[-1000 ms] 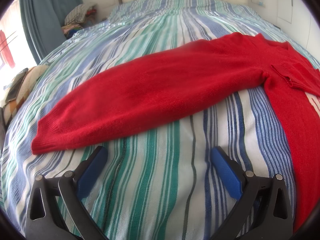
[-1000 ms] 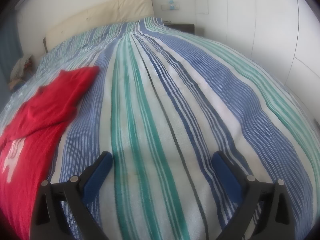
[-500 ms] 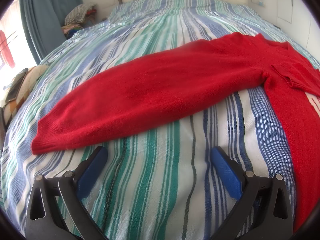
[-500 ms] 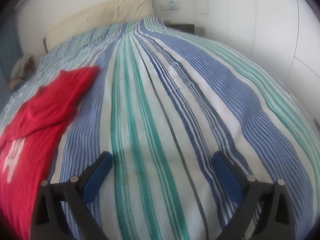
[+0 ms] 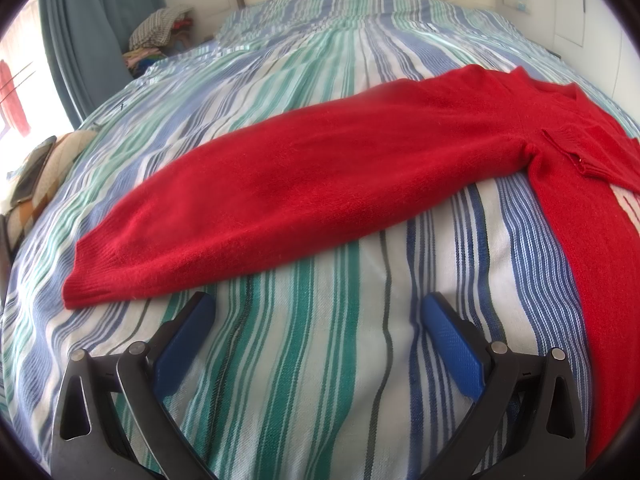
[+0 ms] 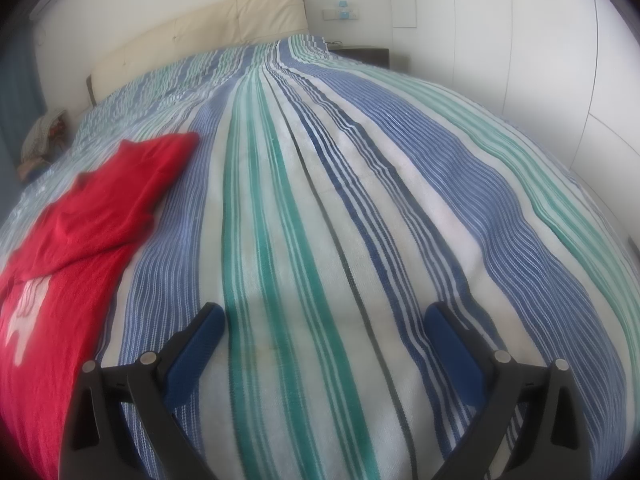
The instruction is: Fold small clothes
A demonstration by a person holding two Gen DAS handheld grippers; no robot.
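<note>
left gripper [image 5: 316,308]: my left tongs are spread wide, holding nothing. they sit over bare striped cover, just near of the sleeve.
right gripper [image 6: 325,318]: my right tongs are spread wide too, holding nothing. i see only stripes between the blue pads.
blue pads [image 5: 452,344]: the pads on the left tongs stand far apart. the pads on the right tongs do the same.
red sweater [image 5: 320,184]: it lies flat on the bed. in my left view it fills the middle and the right side. in my right view [image 6: 76,248] it is on the left side.
sleeve [image 5: 224,224]: one long sleeve lies stretched out to the left. its cuff [image 5: 90,276] is just past my left tongs' left pad, not touching it.
white print [image 6: 24,312]: i see a white shape on the sweater's front in my right view. i cannot tell what it is.
bed cover [image 6: 360,184]: it has blue, green and white stripes running from near to far.
headboard [image 6: 200,36]: it is cream and sits at the far end of the bed.
curtain [image 5: 92,20]: it is blue and hangs on the far left.
pile of cloth [image 5: 160,36]: it sits beside the bed, far left, near the curtain.
</note>
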